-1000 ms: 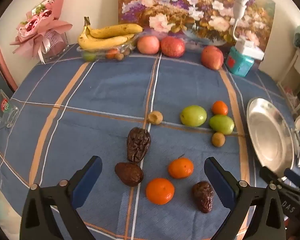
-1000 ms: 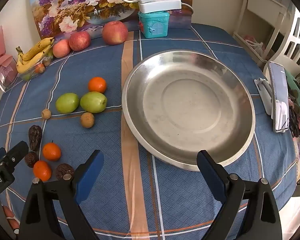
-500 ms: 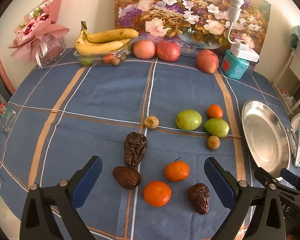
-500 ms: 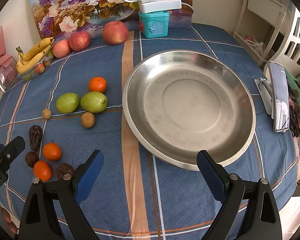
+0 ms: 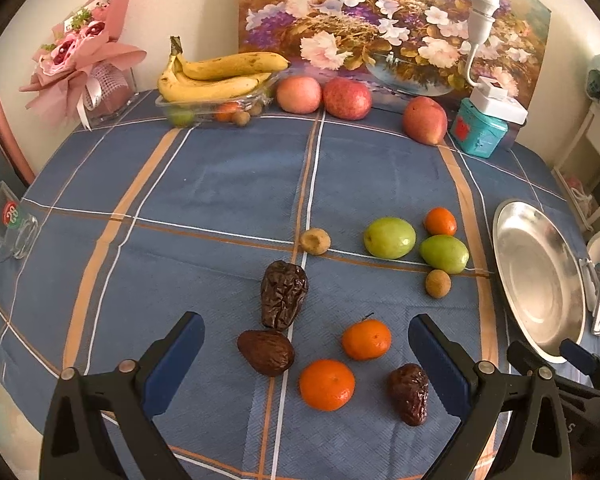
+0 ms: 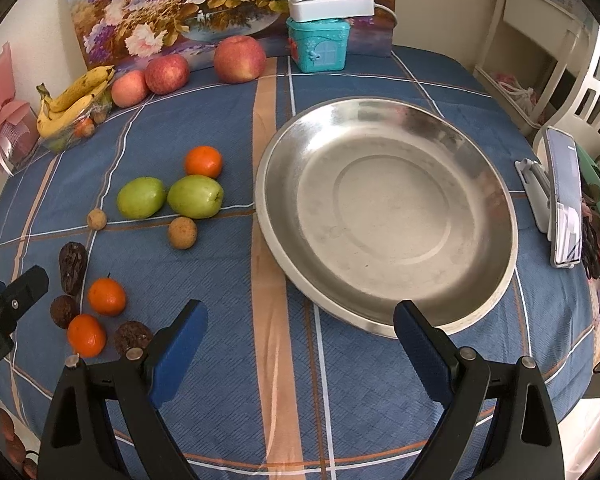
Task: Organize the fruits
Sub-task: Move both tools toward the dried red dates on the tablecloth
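Loose fruit lies on the blue checked tablecloth [image 5: 228,184]: two oranges [image 5: 326,384] and three dark wrinkled fruits [image 5: 283,294] just ahead of my left gripper [image 5: 306,348], which is open and empty above them. Farther right are two green fruits [image 5: 389,237], a small orange [image 5: 440,221] and two small brown fruits [image 5: 438,283]. An empty steel plate [image 6: 384,212] sits at the right, just beyond my right gripper [image 6: 300,336], which is open and empty. The same fruits show in the right wrist view, left of the plate [image 6: 195,196].
At the table's back are bananas on a clear tray [image 5: 216,76], three apples [image 5: 347,98], a teal box [image 5: 476,132] with a white lamp, a flower painting and a pink bouquet [image 5: 80,60]. A glass mug [image 5: 4,224] stands at left. A phone on a stand [image 6: 564,196] is right of the plate.
The left gripper has drawn back and risen slightly, so the fruits sit a little farther ahead. The right gripper has barely moved. Both stay open.
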`<action>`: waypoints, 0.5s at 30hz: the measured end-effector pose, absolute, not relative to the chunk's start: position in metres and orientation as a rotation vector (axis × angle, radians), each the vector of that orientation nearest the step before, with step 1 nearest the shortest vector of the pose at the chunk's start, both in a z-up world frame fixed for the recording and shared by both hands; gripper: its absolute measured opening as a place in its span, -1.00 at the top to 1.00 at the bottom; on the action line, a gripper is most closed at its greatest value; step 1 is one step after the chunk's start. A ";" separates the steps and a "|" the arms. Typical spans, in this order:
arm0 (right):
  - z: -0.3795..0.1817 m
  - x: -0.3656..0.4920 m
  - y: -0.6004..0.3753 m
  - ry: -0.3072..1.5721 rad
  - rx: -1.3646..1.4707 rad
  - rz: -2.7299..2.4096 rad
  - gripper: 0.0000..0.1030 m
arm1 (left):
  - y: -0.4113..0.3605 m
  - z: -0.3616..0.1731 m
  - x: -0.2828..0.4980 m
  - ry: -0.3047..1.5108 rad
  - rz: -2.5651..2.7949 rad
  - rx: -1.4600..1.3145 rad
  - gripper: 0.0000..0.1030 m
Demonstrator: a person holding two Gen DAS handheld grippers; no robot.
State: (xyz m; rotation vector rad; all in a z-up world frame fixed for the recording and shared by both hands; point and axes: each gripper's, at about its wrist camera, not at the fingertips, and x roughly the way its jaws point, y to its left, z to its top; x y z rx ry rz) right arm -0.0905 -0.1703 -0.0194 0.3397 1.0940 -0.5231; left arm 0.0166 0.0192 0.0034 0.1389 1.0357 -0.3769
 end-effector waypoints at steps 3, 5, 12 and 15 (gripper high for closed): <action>-0.020 -0.088 -0.167 1.091 0.324 -0.511 -0.83 | 0.020 0.002 0.018 1.052 -0.375 0.133 -1.00; -0.022 -0.085 -0.164 1.078 0.321 -0.495 -0.83 | 0.020 0.001 0.020 1.065 -0.372 0.134 -1.00; -0.028 -0.078 -0.153 1.099 0.352 -0.419 -0.83 | 0.024 -0.005 0.025 1.110 -0.369 0.111 -1.00; -0.035 -0.072 -0.147 1.121 0.383 -0.371 -0.83 | 0.031 -0.011 0.030 1.153 -0.378 0.051 -0.98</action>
